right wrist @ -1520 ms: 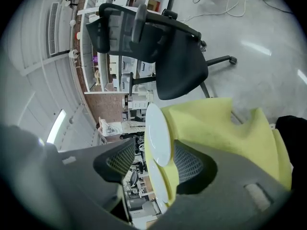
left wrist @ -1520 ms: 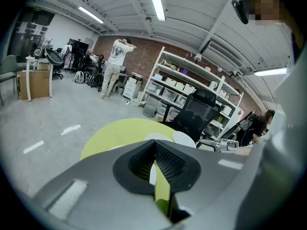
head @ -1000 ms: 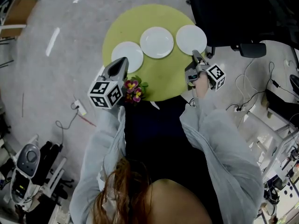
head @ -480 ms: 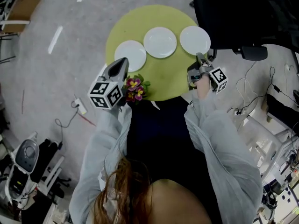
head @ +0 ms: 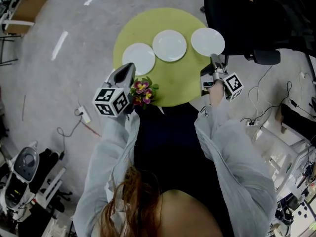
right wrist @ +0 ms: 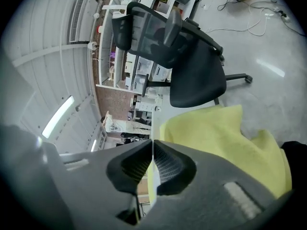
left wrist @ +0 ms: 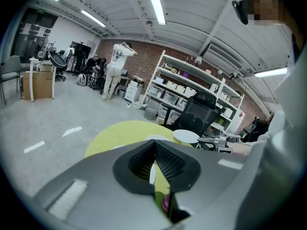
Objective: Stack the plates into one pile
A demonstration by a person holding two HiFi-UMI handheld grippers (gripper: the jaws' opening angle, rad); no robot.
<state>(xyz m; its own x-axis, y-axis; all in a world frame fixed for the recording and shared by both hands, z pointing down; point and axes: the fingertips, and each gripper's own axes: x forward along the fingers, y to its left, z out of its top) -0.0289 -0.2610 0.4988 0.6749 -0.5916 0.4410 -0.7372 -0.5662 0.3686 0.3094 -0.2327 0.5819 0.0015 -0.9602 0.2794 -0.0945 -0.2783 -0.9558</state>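
Three white plates lie in a row on the round yellow-green table [head: 173, 83]: the left plate [head: 138, 58], the middle plate [head: 169, 45] and the right plate [head: 208, 41]. My right gripper [head: 215, 59] is shut on the near rim of the right plate, which shows edge-on as a thin white line [right wrist: 153, 123] between its jaws [right wrist: 153, 143]. From the left gripper view that plate [left wrist: 186, 136] sits raised a little off the table. My left gripper [head: 130, 64] hovers over the left plate's near edge, shut with nothing gripped [left wrist: 154, 143].
A small pot of pink and yellow flowers [head: 141, 94] stands at the table's near edge beside the left gripper. A black office chair [head: 247, 19] stands just behind the right plate. Cables [head: 266, 98] trail on the floor to the right. Shelves and a standing person [left wrist: 116, 68] are far off.
The right gripper has risen a little with the right plate's rim in its jaws. The left gripper has stayed where it was.
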